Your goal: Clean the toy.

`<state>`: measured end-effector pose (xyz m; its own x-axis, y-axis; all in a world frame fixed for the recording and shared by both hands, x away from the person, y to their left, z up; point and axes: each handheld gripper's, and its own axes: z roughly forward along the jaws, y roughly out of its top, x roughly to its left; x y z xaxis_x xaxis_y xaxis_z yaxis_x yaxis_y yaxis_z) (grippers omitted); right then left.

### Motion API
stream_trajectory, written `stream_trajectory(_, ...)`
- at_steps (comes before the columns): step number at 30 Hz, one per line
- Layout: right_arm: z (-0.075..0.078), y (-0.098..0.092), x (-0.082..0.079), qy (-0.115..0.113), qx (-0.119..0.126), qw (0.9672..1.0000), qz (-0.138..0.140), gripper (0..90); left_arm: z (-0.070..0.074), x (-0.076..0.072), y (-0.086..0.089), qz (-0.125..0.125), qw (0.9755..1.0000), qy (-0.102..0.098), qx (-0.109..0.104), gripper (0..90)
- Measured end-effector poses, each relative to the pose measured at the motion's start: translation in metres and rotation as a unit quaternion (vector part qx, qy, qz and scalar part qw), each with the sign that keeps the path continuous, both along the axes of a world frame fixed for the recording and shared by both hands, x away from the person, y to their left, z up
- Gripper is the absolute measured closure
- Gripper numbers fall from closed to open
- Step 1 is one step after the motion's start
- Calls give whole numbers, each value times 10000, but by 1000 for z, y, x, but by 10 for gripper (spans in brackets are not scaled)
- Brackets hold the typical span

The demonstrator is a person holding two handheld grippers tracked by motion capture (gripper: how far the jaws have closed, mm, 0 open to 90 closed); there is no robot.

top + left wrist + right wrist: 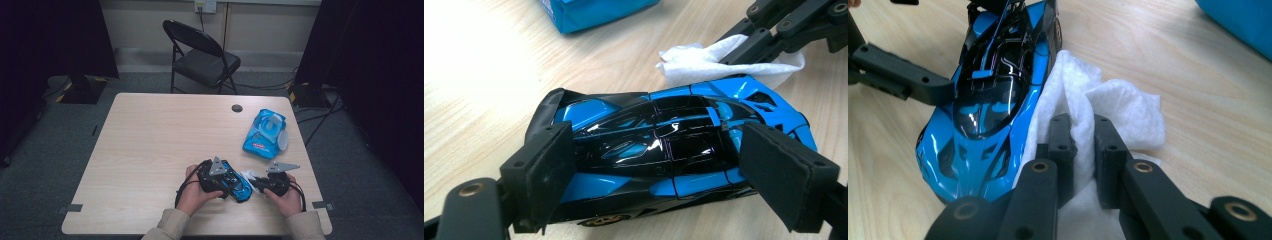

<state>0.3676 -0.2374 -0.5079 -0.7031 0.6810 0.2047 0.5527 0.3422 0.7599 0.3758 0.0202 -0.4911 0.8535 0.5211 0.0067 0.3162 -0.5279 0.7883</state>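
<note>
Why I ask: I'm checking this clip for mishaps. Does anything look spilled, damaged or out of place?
Nothing stands out. The left gripper clamps the blue toy car, which looks intact, and the right gripper pinches a white wipe against its side. The wipe pack lies on the table with its lid flipped open, nothing spilled.

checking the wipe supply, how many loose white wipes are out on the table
1. The white wipe is pinched in the right gripper beside the blue toy car. More may be folded inside the blue wipes pack, whose lid is open.
</note>
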Motion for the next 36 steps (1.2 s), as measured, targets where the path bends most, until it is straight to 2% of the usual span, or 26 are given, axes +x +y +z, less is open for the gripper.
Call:
stream_trajectory(4, 0, -1, -5, -52, -49, 10000, 2, 818, 0, 0, 0, -18, 10000, 9, 4, 148)
stream_trajectory(16, 0, -11, -14, 90, 83, 9999, 11, 817, 0, -1, -2, -1, 10000, 17, 17, 144)
stream_trajectory(36, 2, -15, -37, 179, 54, 9994, 275, 815, 1, -1, -3, 15, 10000, 27, 54, 140)
